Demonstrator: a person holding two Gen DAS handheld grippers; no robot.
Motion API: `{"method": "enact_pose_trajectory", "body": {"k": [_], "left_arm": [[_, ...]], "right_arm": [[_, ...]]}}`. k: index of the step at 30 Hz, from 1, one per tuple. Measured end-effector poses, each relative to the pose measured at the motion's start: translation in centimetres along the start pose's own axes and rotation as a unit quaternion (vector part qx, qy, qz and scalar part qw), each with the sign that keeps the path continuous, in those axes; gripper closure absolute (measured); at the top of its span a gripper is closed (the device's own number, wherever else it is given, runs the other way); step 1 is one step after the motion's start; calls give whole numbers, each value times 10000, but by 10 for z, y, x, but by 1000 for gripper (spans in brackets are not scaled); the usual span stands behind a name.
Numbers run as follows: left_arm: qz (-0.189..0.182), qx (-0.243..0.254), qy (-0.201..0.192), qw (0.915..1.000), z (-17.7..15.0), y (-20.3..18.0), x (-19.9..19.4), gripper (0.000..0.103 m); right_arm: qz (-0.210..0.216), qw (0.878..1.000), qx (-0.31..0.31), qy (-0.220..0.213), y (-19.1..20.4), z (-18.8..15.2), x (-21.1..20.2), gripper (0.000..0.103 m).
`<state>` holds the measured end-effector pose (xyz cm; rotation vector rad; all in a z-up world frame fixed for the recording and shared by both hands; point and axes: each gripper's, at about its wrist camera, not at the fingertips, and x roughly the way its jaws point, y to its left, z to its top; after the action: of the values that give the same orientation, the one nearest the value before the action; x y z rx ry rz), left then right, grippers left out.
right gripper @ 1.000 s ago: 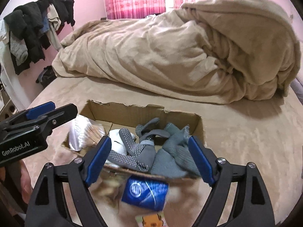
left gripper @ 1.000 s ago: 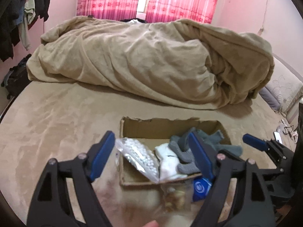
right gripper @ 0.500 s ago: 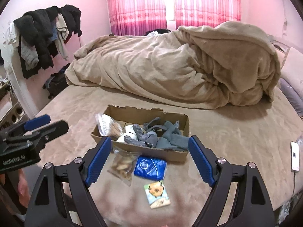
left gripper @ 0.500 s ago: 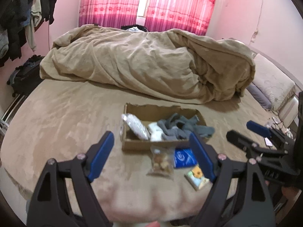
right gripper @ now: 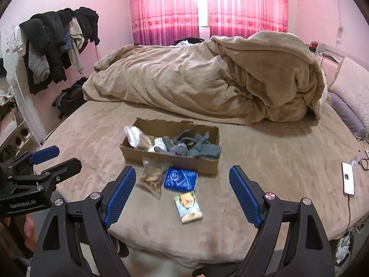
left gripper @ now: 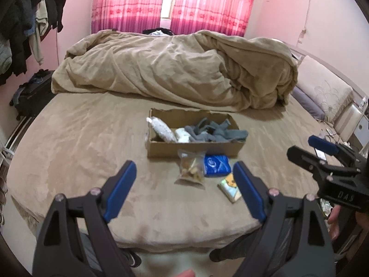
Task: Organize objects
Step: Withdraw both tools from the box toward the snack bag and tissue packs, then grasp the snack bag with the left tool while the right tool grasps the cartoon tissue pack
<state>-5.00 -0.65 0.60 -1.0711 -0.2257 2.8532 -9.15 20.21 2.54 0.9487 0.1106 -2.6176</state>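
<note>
Left gripper (left gripper: 184,189), right gripper (right gripper: 182,194): both spread, empty | cardboard box (right gripper: 170,159): crowded | snack bag (right gripper: 151,180): near-side, slippery; spill risked if pinched loosely

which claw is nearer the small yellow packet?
Right, slightly. The right claw frames the small yellow packet almost centrally; the left claw sits left of it.

A: What is seen at the back of the room?

B: Pink curtains (right gripper: 207,9) are hung over the window, and a crumpled beige duvet (right gripper: 207,80) is heaped across the bed (right gripper: 265,152).

A: And at the sides?

B: Dark clothes (right gripper: 53,43) are draped on a rack at the left; a phone (right gripper: 347,178) is laid near the bed's right edge.
</note>
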Motion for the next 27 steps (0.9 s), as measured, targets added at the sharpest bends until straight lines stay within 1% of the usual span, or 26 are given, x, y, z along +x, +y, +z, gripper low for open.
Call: {"method": "enact_pose_trajectory", "body": {"k": [5, 10, 15, 20, 22, 24, 27], "left_arm": [[-81, 103, 219, 9997, -15, -6, 8, 16], [-40, 157, 498, 9986, -30, -4, 28, 16], [-52, 99, 713, 9974, -43, -1, 53, 16], [-53, 231, 839, 9962, -53, -8, 78, 16], [-83, 281, 972, 9948, -56, -11, 92, 16], [-119, 286, 1090, 9936, -61, -13, 106, 16], [-144, 242, 1147, 9930, -64, -13, 120, 16]], "right_arm": [[-18, 9999, -65, 109, 1, -15, -5, 17], [-34, 9994, -59, 328, -4, -31, 5, 17], [-25, 9986, 31, 525, -13, -46, 25, 17], [-63, 9979, -44, 637, -16, -59, 48, 17], [-64, 9975, -71, 704, -17, -63, 58, 17], [-63, 9970, -82, 761, -18, -67, 67, 17], [-61, 9962, -129, 860, -19, -72, 81, 17]]}}
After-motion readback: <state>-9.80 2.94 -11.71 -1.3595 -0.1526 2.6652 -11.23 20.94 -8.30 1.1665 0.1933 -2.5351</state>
